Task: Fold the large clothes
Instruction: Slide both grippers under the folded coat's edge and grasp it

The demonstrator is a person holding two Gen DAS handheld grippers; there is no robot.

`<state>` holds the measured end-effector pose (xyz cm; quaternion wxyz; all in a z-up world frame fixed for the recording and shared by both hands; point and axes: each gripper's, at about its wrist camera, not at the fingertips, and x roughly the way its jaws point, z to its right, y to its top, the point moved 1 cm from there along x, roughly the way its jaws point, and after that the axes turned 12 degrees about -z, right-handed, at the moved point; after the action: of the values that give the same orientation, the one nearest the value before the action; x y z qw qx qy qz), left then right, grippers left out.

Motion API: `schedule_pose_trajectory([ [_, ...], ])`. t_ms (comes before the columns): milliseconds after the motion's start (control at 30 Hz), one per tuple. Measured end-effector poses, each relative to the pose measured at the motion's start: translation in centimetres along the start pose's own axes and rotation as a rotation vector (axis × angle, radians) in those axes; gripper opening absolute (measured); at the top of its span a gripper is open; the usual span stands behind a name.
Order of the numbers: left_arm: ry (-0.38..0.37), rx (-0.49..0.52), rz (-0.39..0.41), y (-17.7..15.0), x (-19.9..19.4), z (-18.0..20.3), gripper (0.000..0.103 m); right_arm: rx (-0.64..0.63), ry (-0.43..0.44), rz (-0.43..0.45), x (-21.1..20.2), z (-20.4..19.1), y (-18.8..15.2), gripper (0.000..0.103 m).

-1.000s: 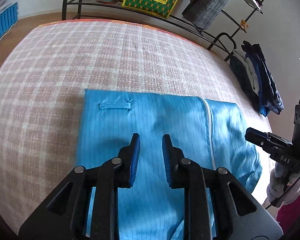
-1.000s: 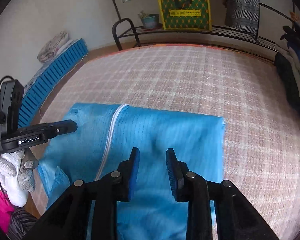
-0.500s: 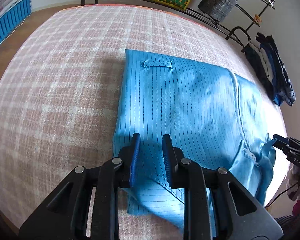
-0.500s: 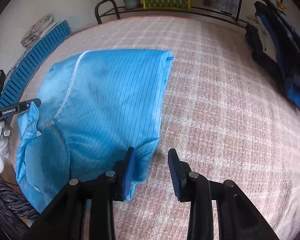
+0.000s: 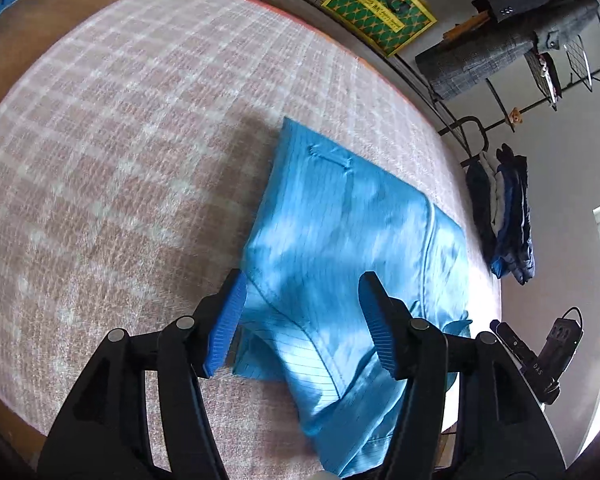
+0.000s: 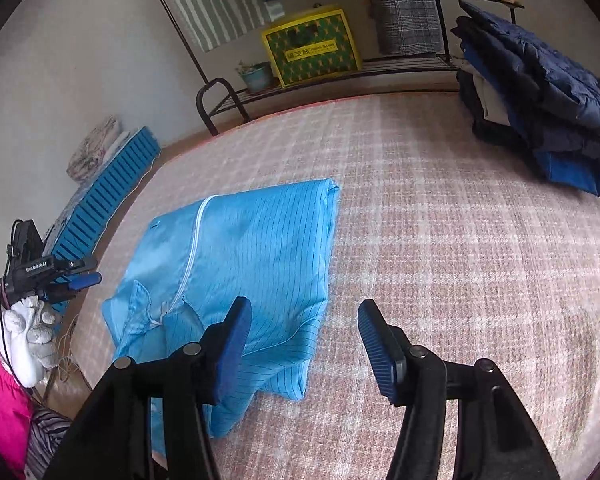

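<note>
A bright blue striped garment (image 5: 340, 248) with a white zipper lies partly folded on the pink plaid bed cover (image 5: 120, 160); it also shows in the right wrist view (image 6: 240, 256). My left gripper (image 5: 304, 324) is open and empty, hovering above the garment's near left corner. My right gripper (image 6: 304, 344) is open and empty above the garment's near right corner, its right finger over bare cover. The left gripper also shows at the far left of the right wrist view (image 6: 80, 276), and the right gripper's body at the right edge of the left wrist view (image 5: 540, 352).
A stack of dark blue folded clothes (image 6: 540, 100) lies at the bed's far right. A black metal rack (image 6: 340, 68) behind the bed holds a yellow-green box (image 6: 312, 48) and a plant pot. A blue slatted panel (image 6: 100, 196) leans at the left.
Both grippers have opened wide from nearly shut. Both have drawn back toward the garment's near corners, and the views have tilted up.
</note>
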<state>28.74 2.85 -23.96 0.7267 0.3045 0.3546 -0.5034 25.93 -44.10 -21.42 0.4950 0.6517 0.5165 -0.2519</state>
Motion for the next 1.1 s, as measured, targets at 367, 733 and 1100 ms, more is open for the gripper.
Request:
schedule_pose_trajectory([
  [367, -0.251, -0.145, -0.083, 0.7, 3.3, -6.1, 0.06, 0.133, 0.213, -0.145, 5.9, 3.5, 0.4, 0.059],
  [733, -0.345, -0.119, -0.138, 3.0, 4.8, -5.0, 0.06, 0.198, 0.426, -0.177, 8.3, 5.0, 1.1, 0.056],
  [1100, -0.113, 0.004, -0.082, 2.8, 6.0, -0.7, 0.016, 0.125, 0.35, -0.195, 10.9, 0.8, 2.7, 0.022],
])
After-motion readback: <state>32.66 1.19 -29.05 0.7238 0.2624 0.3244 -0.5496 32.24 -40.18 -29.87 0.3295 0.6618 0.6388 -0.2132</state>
